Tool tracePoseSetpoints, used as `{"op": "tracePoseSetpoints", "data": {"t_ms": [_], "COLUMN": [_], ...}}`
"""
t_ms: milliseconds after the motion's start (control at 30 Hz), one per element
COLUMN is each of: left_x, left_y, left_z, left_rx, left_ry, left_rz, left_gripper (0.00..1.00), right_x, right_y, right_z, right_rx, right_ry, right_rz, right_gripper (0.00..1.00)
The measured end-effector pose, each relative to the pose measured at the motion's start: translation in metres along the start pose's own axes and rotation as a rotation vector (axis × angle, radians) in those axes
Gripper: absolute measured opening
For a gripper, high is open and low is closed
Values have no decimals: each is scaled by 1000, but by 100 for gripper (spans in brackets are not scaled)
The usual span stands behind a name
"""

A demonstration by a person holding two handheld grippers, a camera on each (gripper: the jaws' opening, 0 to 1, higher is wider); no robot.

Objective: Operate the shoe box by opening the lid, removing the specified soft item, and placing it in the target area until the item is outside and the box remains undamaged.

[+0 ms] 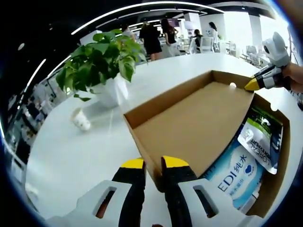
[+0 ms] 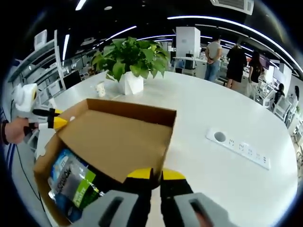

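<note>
I hold the left gripper (image 1: 154,165) at one corner of the lid (image 1: 194,125) of the shoe box (image 1: 284,156); its yellow-tipped jaws stand almost together, with the edge of the cardboard lid pinched between them. In the right gripper view, the right gripper (image 2: 156,176) sits at the opposite corner of the same lid (image 2: 118,142), jaws likewise nearly closed with the lid edge between them. The lid is raised and tilted back, its brown inner face turned to both cameras, and the box (image 2: 42,165) beneath it is open. Inside the box lie soft packets: a blue and white pouch (image 1: 236,172) printed "EDI", and on top of it a green and white pouch (image 1: 262,139). In the right gripper view the same packets (image 2: 71,182) lie in the box, below the lifted lid. The box rests on a white table (image 1: 85,156). A potted plant (image 1: 102,64) in a white pot stands on the table beyond the box, with a small white cup (image 1: 81,119) near it. A white power strip (image 2: 239,149) is set into the table (image 2: 213,113), well apart from the box. Several people (image 2: 234,64) stand in the background.
</note>
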State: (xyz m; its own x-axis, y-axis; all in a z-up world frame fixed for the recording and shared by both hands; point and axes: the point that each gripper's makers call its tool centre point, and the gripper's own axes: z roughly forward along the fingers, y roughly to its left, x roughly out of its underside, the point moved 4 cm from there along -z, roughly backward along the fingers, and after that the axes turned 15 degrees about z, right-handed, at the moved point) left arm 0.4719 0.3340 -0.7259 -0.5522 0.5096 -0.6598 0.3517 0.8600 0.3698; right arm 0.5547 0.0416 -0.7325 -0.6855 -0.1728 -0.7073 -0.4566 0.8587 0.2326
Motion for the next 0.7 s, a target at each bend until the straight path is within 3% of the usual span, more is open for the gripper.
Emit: {"op": "tracePoseSetpoints", "data": {"t_ms": [700], "left_x": [0], "left_y": [1], "left_z": [4], "left_rx": [3], "left_ry": [23], "left_rz": [15], "left_gripper": [12], "right_x": [4], "right_y": [-1], "right_z": [4], "right_rx": [1], "right_ry": [21], "right_rz": [14], "right_gripper": [1]}}
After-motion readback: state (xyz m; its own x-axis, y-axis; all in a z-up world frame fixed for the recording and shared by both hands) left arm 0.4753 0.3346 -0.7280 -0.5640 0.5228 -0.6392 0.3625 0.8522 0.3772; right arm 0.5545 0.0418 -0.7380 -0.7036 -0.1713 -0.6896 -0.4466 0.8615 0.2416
